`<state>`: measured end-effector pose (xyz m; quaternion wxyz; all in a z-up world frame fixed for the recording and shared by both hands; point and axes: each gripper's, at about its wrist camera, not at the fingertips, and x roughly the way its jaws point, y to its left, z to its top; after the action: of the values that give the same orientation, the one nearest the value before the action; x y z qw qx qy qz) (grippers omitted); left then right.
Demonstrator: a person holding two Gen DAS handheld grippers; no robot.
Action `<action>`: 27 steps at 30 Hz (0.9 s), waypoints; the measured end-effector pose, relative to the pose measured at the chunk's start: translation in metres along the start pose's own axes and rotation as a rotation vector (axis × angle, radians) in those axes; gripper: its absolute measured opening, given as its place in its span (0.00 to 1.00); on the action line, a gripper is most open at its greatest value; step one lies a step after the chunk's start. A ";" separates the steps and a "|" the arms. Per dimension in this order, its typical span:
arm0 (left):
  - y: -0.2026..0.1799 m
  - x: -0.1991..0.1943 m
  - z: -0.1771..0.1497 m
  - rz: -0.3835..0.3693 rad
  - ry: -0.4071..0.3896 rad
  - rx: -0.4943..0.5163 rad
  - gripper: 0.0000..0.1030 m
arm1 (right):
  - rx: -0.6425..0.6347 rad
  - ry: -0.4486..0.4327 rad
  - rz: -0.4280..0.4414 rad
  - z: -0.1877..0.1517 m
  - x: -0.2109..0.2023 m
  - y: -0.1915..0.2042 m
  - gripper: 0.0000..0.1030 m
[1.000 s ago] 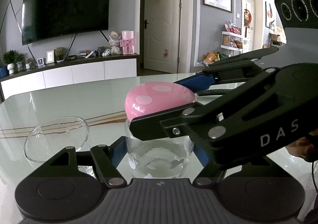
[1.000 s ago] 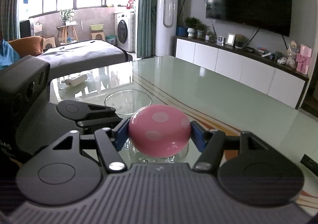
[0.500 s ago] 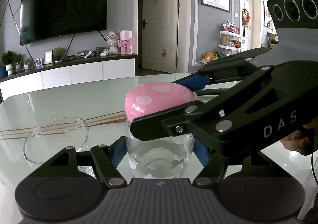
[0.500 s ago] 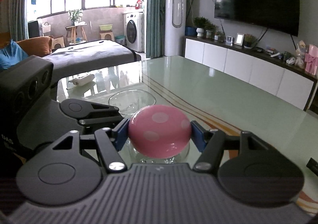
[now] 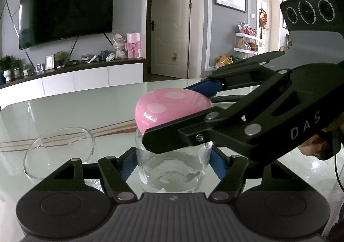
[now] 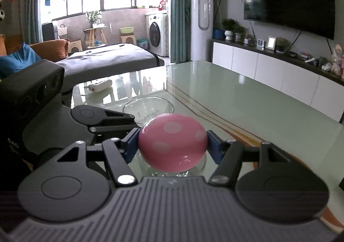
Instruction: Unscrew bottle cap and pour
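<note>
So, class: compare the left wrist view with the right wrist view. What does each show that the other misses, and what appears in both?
Only the left wrist view shows the clear bottle body with water at its bottom, held between the left gripper pads, plus the door.

Only the right wrist view shows the right gripper pads pressed on either side of the pink cap, plus the balcony and washing machine.

Both show the pink cap, the empty glass bowl, the table and the television.

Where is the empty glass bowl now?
The glass bowl stands on the table, left of the bottle in the left wrist view.
</note>
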<state>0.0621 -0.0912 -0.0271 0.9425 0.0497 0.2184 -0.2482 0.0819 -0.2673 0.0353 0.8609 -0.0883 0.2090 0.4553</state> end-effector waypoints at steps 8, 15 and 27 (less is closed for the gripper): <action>0.000 0.002 0.001 -0.003 0.005 -0.017 0.73 | 0.015 0.002 -0.025 0.000 -0.002 0.004 0.64; -0.007 0.004 0.000 -0.006 -0.011 -0.007 0.85 | 0.023 -0.039 -0.179 -0.005 -0.011 0.033 0.87; -0.012 0.007 -0.001 -0.020 -0.036 0.006 0.93 | 0.127 -0.099 -0.398 -0.014 -0.016 0.045 0.92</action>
<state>0.0613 -0.1047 -0.0310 0.9436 0.0458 0.2009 -0.2591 0.0331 -0.2581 0.0315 0.9469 -0.0509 0.1732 0.2662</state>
